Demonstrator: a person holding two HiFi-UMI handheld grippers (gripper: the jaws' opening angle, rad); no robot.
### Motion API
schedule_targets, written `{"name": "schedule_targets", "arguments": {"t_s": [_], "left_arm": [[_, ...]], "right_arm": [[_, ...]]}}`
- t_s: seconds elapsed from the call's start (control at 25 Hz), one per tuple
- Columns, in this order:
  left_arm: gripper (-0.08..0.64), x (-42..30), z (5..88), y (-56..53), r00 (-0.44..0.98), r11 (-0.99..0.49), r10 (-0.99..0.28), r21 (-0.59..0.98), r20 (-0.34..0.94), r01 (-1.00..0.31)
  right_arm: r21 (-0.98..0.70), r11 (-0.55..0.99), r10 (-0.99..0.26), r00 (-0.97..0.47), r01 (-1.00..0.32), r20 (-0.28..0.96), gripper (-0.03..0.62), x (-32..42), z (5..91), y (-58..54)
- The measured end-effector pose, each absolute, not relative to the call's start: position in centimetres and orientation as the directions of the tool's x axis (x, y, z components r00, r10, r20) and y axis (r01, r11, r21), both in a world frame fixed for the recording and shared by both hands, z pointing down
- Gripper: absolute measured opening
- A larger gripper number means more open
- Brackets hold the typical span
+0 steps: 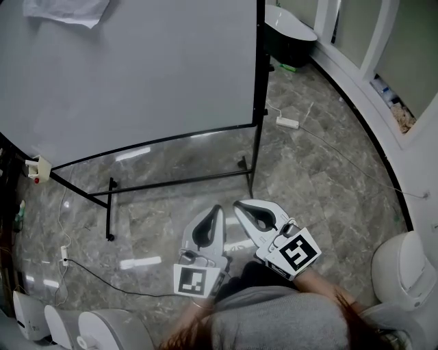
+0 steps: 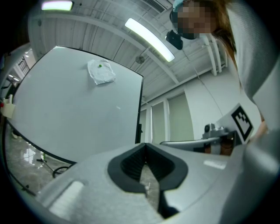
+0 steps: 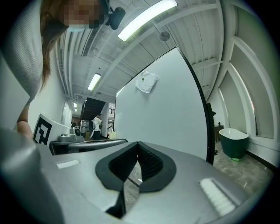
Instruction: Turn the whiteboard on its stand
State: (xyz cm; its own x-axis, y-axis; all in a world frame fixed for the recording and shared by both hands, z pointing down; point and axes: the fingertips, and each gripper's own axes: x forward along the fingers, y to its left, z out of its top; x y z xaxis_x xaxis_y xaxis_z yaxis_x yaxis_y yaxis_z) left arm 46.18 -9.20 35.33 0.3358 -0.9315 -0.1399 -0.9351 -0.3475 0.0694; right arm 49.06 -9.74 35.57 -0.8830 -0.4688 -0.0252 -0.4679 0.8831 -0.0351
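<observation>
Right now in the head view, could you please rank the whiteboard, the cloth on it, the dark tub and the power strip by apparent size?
1. whiteboard
2-3. dark tub and cloth: look alike, both partly cut off, so unranked
4. power strip

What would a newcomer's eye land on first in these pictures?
The large whiteboard, tilted on its black stand, fills the head view's upper left, a white cloth on its upper part. Below it, the left gripper and right gripper sit side by side, both shut and empty.
</observation>
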Motion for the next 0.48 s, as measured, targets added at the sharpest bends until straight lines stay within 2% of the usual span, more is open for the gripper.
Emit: {"name": "schedule_targets", "arguments": {"t_s": [0.48], "left_arm": [[0.002, 46.87, 35.66, -9.67, 0.344, -0.355, -0.929, 0.068, -0.135, -0.932]], "right_arm": [[-0.035, 0.883, -0.468, -0.884, -0.467, -0.012, 0.003, 49.87, 36.29, -10.16]]}}
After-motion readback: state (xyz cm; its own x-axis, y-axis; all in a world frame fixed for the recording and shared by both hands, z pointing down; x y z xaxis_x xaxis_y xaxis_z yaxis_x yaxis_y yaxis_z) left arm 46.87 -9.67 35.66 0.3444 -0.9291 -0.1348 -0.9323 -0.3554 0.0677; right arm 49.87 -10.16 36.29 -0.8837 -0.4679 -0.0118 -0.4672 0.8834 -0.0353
